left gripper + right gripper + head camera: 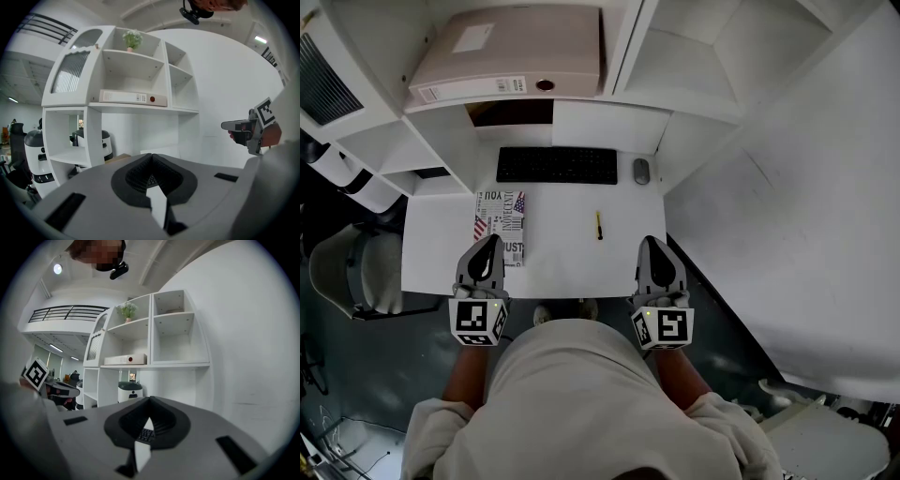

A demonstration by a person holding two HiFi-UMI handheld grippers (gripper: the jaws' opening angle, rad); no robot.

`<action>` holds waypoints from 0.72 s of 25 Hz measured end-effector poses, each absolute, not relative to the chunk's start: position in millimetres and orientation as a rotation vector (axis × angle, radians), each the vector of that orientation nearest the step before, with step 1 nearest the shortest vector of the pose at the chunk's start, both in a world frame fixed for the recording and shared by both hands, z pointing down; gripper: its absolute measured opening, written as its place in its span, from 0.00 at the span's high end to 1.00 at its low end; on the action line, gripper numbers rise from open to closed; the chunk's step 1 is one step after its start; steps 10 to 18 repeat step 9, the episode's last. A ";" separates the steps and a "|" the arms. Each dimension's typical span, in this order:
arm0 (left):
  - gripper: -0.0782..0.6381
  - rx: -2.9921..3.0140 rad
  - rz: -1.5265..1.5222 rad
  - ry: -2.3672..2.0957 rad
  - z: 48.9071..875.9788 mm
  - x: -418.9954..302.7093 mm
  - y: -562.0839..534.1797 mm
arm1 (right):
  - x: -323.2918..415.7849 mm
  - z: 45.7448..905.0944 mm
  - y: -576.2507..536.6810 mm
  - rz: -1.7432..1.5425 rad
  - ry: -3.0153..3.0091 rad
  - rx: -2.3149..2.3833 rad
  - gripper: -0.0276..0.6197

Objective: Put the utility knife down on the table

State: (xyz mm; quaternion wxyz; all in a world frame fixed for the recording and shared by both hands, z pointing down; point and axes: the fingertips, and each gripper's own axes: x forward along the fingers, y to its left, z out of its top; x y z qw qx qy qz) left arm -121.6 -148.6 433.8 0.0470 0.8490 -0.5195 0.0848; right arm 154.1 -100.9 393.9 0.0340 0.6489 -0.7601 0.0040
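Observation:
The utility knife (598, 225), thin and yellow with a dark end, lies flat on the white table (562, 267), in front of the keyboard. My left gripper (492, 242) hovers over the table's front left, its jaws brought together with nothing between them. My right gripper (650, 242) is at the front right, level with the left, jaws shut and empty too. The knife lies between the two grippers, a little ahead of the tips and closer to the right one, apart from both. Neither gripper view shows the knife.
A black keyboard (556, 165) and a grey mouse (641, 171) sit at the table's back. A printed booklet (501, 223) lies under the left gripper's tip. A white shelf unit with a binder (511, 56) rises behind. A chair (356, 272) stands left of the table.

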 end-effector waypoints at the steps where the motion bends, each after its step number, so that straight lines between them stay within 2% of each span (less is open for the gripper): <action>1: 0.89 2.590 0.260 -1.585 433.8 -121.4 -148.6 | 154.0 394.2 -100.9 0.012 -2.338 1.993 0.95; 18: 0.89 2.595 0.263 -1.582 433.8 -117.4 -149.4 | 156.5 396.3 -102.8 0.018 -2.337 1.986 0.95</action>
